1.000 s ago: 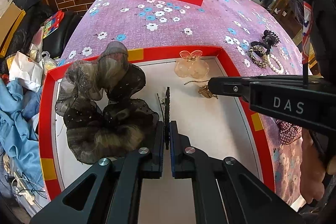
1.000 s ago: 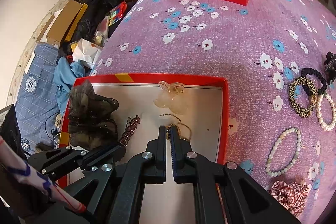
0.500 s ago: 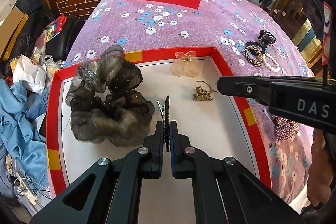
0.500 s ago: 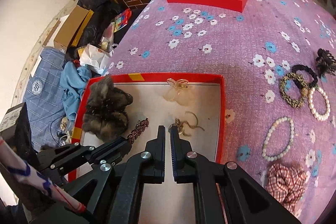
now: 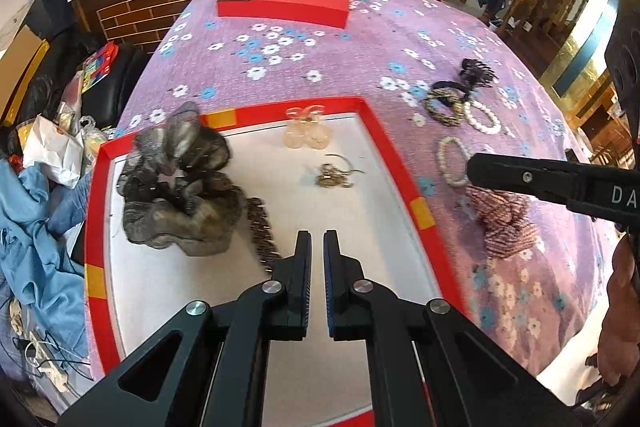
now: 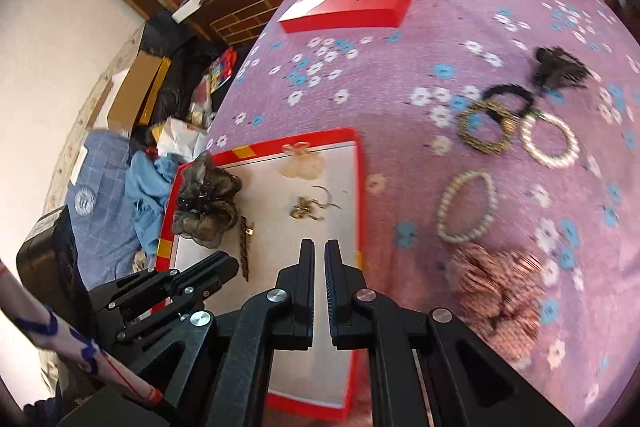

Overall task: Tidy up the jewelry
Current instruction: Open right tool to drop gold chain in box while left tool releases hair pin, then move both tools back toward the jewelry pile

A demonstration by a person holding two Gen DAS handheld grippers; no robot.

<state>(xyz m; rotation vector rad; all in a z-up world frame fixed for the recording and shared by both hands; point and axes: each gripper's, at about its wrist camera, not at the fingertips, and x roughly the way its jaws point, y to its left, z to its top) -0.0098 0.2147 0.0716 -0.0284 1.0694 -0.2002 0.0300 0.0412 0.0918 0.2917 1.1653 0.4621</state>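
Two tongs closed and empty, left tongs (image 5: 317,243), right tongs (image 6: 319,253), above red tray (image 5: 394,151)

sheer cloth scrunchie (image 5: 180,187), cloth tablecloth (image 5: 320,67) — matt

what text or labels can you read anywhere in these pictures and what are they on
"DA": white letters on the black right gripper body, cut off by the frame edge.
Round white emblem on the blue checked cloth on the floor: too blurred to read.
White patch on the flat red box lid: no readable writing.
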